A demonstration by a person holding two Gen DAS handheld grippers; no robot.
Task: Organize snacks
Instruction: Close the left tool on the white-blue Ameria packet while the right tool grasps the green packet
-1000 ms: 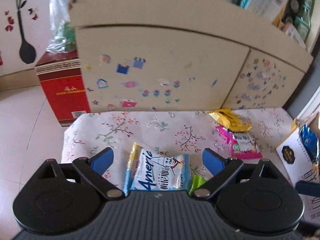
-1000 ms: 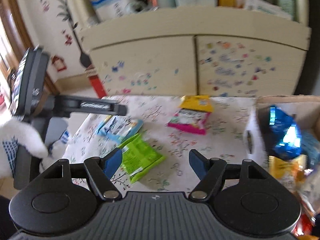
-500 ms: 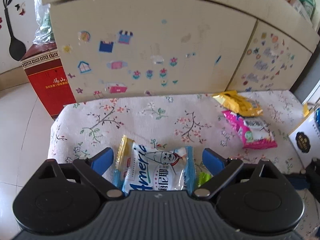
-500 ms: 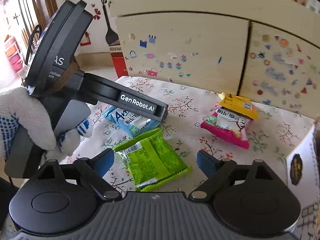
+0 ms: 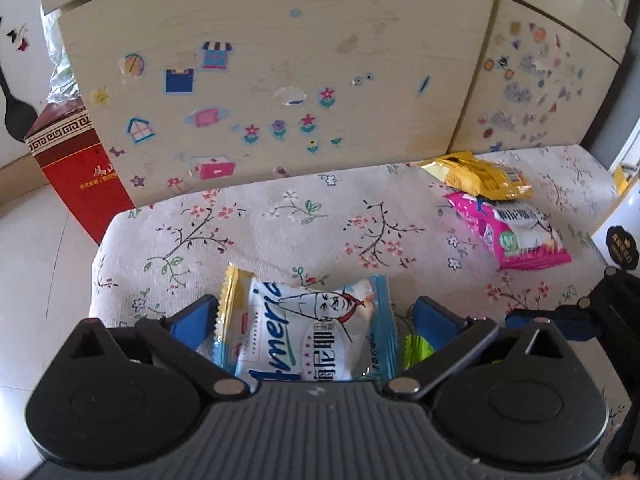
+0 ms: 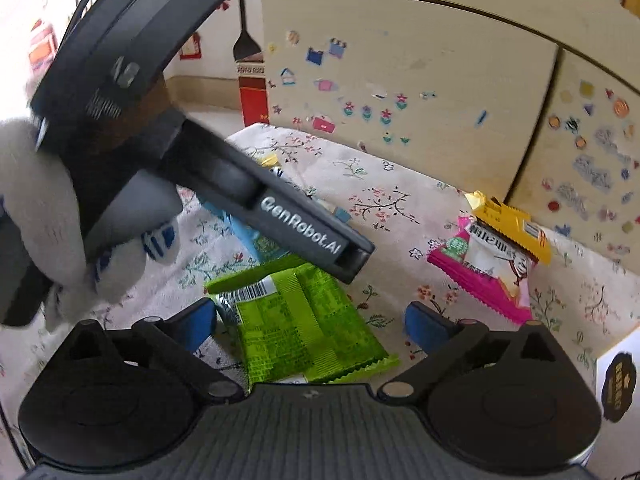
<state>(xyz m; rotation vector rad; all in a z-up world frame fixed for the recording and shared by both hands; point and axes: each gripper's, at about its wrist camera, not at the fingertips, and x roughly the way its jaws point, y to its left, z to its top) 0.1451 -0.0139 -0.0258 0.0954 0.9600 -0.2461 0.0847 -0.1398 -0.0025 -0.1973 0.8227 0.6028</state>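
A blue-and-white snack packet (image 5: pixel 308 336) lies flat on the flowered tablecloth (image 5: pixel 280 224). My left gripper (image 5: pixel 316 318) straddles it, jaws opening, and neither pad touches it. A green packet (image 6: pixel 300 320) lies beside it, between the fingers of my right gripper (image 6: pixel 312 322); those jaws are opening too, with both pads clear of it. In the right wrist view the left gripper's body (image 6: pixel 304 224), held by a gloved hand (image 6: pixel 40 208), covers most of the blue packet (image 6: pixel 248 236). A yellow packet (image 5: pixel 478 176) rests on a pink one (image 5: pixel 508 232) at the far right.
A white box (image 6: pixel 616 384) stands at the table's right edge. A cream cabinet (image 5: pixel 280 80) covered in stickers rises right behind the table. A red carton (image 5: pixel 80 168) stands on the tiled floor to the left.
Both grippers have come down closer to the table. The right one rolled and swung left from the box side to over the green packet, and its jaws have spread wider.
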